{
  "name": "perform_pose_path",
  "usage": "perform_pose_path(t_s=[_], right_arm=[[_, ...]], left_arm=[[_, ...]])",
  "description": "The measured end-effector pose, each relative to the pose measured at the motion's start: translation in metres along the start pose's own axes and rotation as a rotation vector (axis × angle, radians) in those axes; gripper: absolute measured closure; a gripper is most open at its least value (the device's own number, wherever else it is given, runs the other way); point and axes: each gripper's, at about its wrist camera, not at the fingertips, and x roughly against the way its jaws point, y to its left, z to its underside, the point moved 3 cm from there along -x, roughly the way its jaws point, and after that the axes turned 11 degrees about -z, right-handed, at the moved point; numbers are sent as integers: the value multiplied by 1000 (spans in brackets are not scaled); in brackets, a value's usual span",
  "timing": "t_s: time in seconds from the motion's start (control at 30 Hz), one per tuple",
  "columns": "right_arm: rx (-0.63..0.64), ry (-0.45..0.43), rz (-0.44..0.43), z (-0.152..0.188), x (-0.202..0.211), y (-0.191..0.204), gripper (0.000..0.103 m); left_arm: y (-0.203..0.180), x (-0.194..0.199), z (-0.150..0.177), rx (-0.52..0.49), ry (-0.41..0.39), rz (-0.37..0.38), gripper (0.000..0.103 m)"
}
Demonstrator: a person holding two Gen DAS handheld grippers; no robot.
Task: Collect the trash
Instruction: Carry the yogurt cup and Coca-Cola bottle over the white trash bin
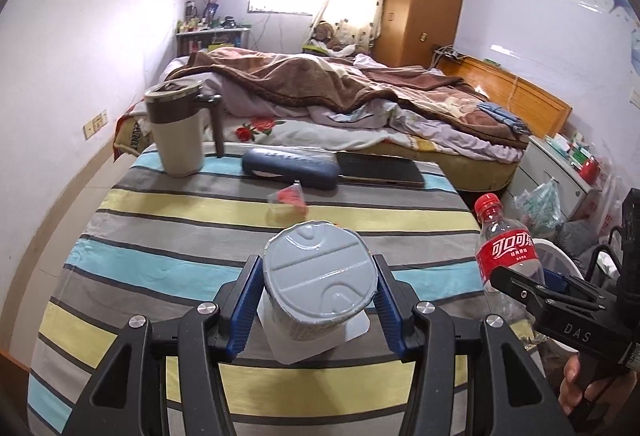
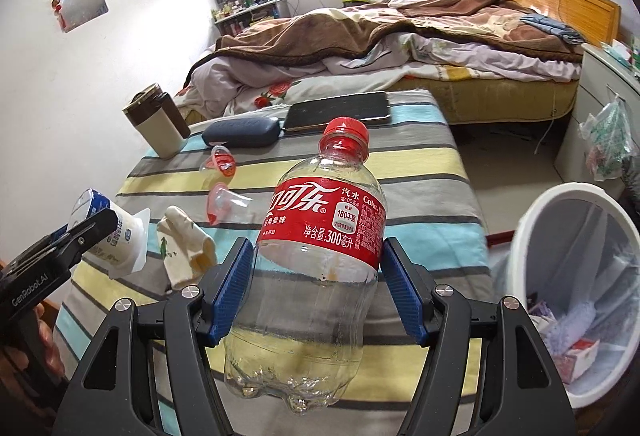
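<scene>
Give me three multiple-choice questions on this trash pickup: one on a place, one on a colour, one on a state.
1. Where is the white bin?
A. on the bed
B. on the floor beside the striped table
C. on the table
2. What colour is the bottle cap?
A. blue
B. white
C. red
3. The left gripper is
A. empty
B. shut on the yogurt cup
C. on the mug

Answers: 1 B, it stands low at the table's edge. 2 C, the cap is red. 3 B, both pads press the cup.

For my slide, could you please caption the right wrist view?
Right tool grips an empty cola bottle beside the white bin.
</scene>
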Motion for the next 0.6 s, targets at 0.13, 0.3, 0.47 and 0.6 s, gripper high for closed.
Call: perform_pose_path(t_s=[0.13,0.3,0.47,0.6], right_arm=[[-10,-13,13,3,11,-10,36],[-27,-32,35,4,27,-26,36],[-54,-62,71,6,48,-48,36],[-78,-84,101,7,62,-65,36]], left_arm=[[-25,8,4,-36,-10,21,50],[-57,16,6,-76,-14,73,50],[-89,23,5,-111,-27,116,50],[-119,28,7,-144,-33,153,50]])
